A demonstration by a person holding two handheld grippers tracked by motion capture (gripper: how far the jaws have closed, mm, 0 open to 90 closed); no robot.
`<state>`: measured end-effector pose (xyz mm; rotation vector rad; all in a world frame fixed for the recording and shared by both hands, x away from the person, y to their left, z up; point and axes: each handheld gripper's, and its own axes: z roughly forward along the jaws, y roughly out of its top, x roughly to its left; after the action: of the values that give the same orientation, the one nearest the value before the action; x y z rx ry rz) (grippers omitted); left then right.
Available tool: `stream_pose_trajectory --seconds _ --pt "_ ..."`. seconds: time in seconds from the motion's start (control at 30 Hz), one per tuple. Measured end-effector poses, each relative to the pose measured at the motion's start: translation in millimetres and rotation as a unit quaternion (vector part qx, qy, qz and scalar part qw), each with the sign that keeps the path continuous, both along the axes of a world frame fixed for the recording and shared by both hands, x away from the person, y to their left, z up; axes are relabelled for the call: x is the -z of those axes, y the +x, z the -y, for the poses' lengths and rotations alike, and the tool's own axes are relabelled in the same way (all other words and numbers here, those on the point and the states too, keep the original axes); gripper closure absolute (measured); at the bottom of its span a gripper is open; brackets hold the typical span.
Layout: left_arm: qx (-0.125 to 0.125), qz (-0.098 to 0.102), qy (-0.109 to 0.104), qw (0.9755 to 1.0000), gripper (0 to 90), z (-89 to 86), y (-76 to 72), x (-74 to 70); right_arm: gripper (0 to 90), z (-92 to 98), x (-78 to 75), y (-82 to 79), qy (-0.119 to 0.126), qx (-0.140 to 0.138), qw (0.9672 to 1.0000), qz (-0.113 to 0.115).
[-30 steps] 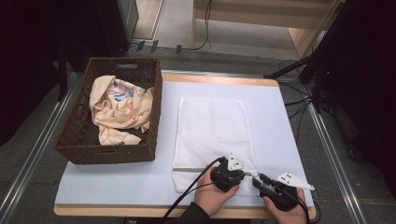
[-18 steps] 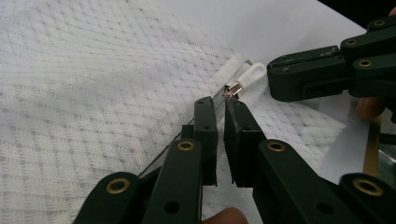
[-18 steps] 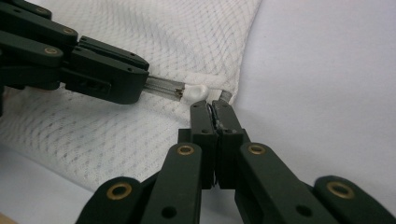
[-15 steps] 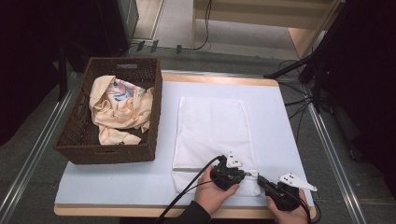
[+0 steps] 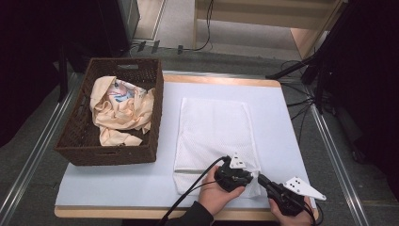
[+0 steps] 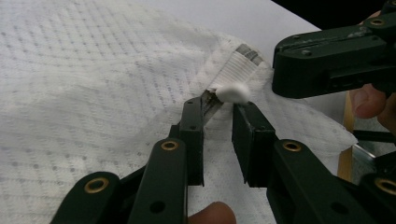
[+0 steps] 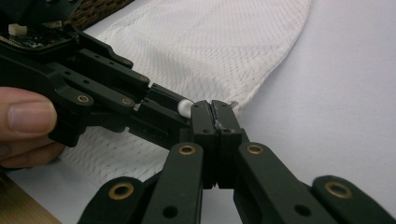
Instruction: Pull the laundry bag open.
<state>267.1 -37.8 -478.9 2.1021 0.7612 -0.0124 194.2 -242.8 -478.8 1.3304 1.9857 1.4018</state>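
White tabletop (image 5: 117,188) carries my mesh bag (image 5: 214,132) flat at its middle, clothes (image 5: 120,108) waiting in the basket (image 5: 155,99) by the left edge. At the bag's near right corner my left gripper (image 6: 219,109) stands parted around the zipper pull (image 6: 233,92), my right gripper (image 7: 215,114) is clenched on the bag's edge, so I judge opening has barely begun.

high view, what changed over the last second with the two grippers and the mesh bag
The right gripper drew slightly back toward the table's near right corner, away from the left gripper, its fingers shut at the near corner of the white mesh bag. The left gripper barely shifted; its fingers are open around the white zipper pull. The mesh bag, the basket and the peach cloth stayed put.
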Motion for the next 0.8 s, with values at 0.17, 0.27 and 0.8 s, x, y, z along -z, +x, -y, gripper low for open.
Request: stream_pose_trajectory --seconds 0.17,0.27,0.8 --pt "0.002 -0.007 -0.008 0.9999 73.2 -4.4 -0.4 -1.4 90.0 0.5 0.0 1.2 0.003 -0.001 1.0 0.001" --pt "-0.001 -0.018 -0.014 0.9997 75.2 -6.0 1.3 -1.4 90.0 -0.3 -0.3 1.4 0.002 -0.002 1.0 0.002" --pt "-0.025 -0.093 -0.099 0.9904 87.4 -27.2 12.2 1.0 89.3 -1.7 0.2 3.7 -0.003 -0.001 1.0 -0.009"
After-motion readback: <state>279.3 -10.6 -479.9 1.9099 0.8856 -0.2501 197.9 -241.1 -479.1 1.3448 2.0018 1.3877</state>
